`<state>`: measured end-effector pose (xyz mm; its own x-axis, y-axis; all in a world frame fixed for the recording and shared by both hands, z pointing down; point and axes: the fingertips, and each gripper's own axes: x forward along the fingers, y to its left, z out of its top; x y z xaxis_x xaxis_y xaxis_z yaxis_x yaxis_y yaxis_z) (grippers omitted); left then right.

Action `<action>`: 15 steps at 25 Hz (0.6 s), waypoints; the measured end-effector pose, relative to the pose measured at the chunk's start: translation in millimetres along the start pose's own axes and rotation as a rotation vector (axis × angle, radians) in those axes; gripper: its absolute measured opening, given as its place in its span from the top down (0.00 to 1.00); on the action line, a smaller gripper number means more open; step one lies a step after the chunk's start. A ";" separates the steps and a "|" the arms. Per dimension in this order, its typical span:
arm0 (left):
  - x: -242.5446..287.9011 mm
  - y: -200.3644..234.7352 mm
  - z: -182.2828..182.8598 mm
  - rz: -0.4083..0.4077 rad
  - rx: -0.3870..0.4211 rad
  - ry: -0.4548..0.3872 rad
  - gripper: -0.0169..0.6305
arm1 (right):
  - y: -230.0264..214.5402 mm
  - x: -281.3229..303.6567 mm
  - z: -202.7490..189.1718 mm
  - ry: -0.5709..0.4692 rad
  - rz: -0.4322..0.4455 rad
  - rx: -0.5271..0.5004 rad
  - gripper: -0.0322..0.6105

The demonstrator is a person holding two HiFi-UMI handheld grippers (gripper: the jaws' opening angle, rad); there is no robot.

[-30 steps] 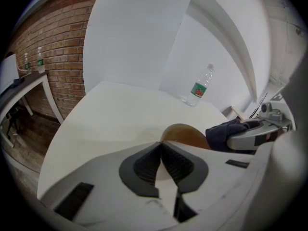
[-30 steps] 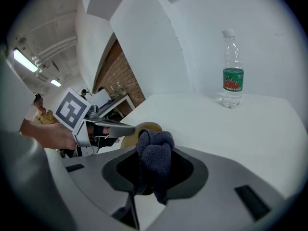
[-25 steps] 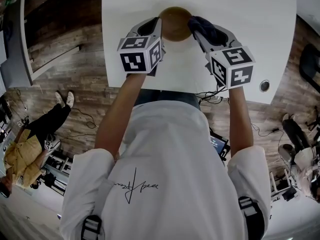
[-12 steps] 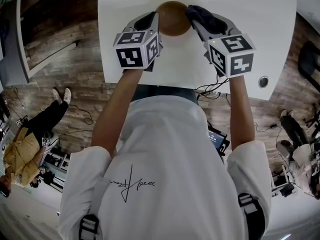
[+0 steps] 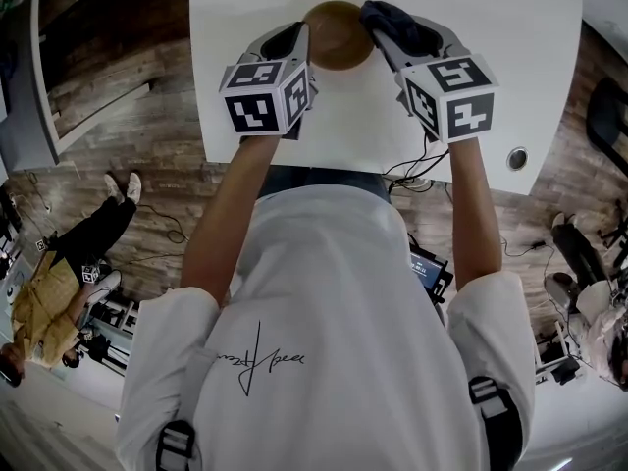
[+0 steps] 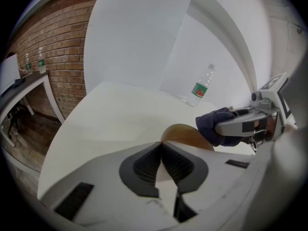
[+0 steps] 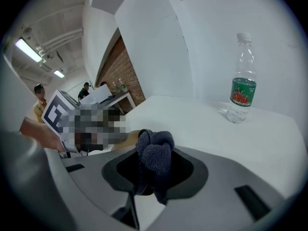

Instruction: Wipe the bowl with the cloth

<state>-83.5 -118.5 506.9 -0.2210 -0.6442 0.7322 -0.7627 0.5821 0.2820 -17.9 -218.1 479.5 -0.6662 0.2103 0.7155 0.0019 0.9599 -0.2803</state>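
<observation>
Left gripper [image 6: 160, 147] has its jaws nipped tight on the near rim of the brown bowl [image 5: 339, 35], up at the far side of the white table [image 5: 510, 57]. Right gripper [image 7: 153, 153] is clamped on the bunched dark cloth [image 5: 392, 26], and that cloth sits right against the bowl's right side. A bottle [image 7: 242, 81] stands beyond.
</observation>
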 end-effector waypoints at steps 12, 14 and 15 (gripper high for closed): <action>-5.2 5.0 2.3 -0.001 -0.007 -0.004 0.97 | 6.3 10.2 16.3 0.025 0.009 -0.091 0.76; -6.3 4.6 3.2 0.000 -0.008 -0.004 0.97 | 7.3 10.6 19.0 0.030 0.009 -0.114 0.76; -6.5 4.6 3.7 0.000 -0.009 -0.005 0.97 | 7.7 11.3 20.3 0.033 0.009 -0.125 0.76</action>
<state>-87.9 -113.5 501.1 -0.2241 -0.6464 0.7293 -0.7572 0.5866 0.2873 -40.5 -212.1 472.4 -0.6412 0.2231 0.7342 0.1024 0.9731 -0.2063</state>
